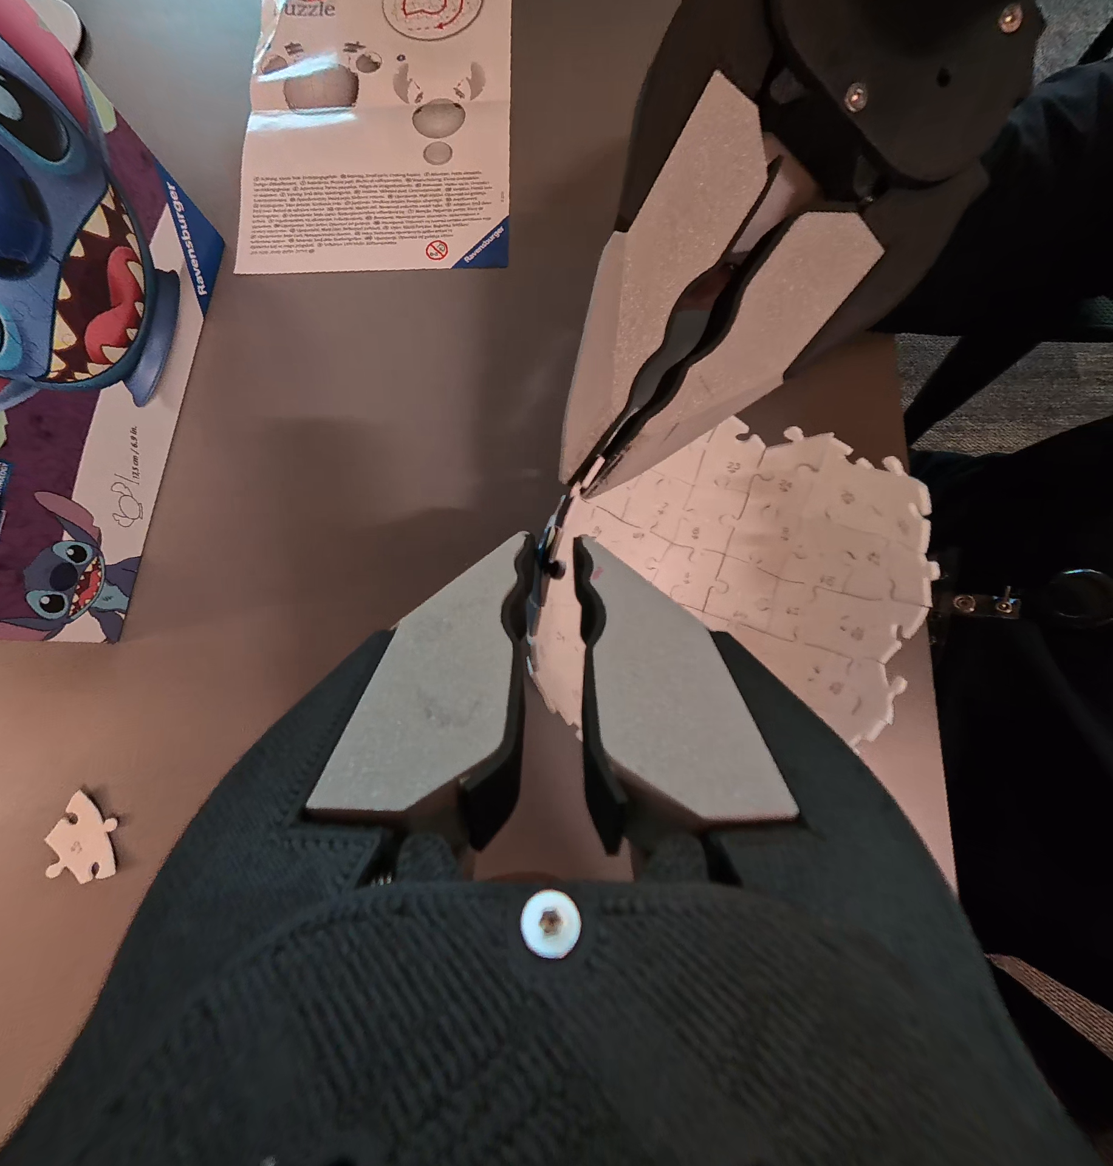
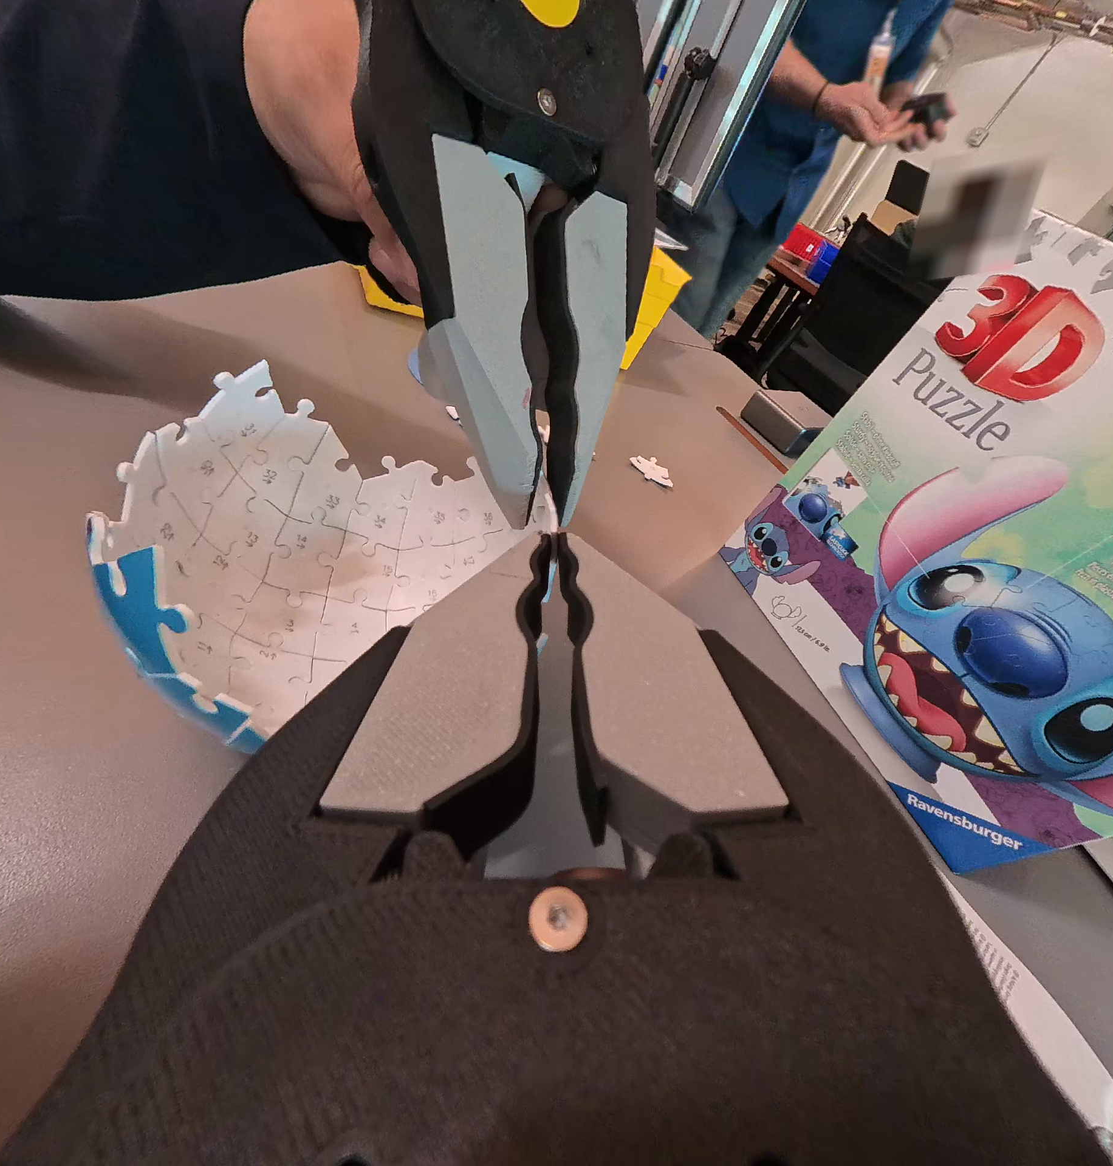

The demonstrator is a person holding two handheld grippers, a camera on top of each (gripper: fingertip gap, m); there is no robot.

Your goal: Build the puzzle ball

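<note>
The partly built puzzle ball (image 1: 794, 568) is a white numbered half shell with a blue outside, tilted on the grey table; it also shows in the right wrist view (image 2: 276, 555). My left gripper (image 1: 553, 541) straddles its rim, one finger outside and one inside, jaws narrowed onto the thin wall. It comes down from above in the right wrist view (image 2: 544, 518). My right gripper (image 2: 555, 536) is pinched on the same rim just beside it, with a thin blue and white edge between its pads. It enters the left wrist view from the upper right (image 1: 589, 481).
A loose white piece (image 1: 82, 836) lies at the left; another (image 2: 652, 470) lies beyond the grippers. The puzzle box (image 1: 68, 315) and a folded instruction sheet (image 1: 377, 158) lie on the table. A yellow bin (image 2: 655, 296) stands behind. A person (image 2: 794, 126) stands in the background. My two grippers' fingertips are within a few centimetres of each other.
</note>
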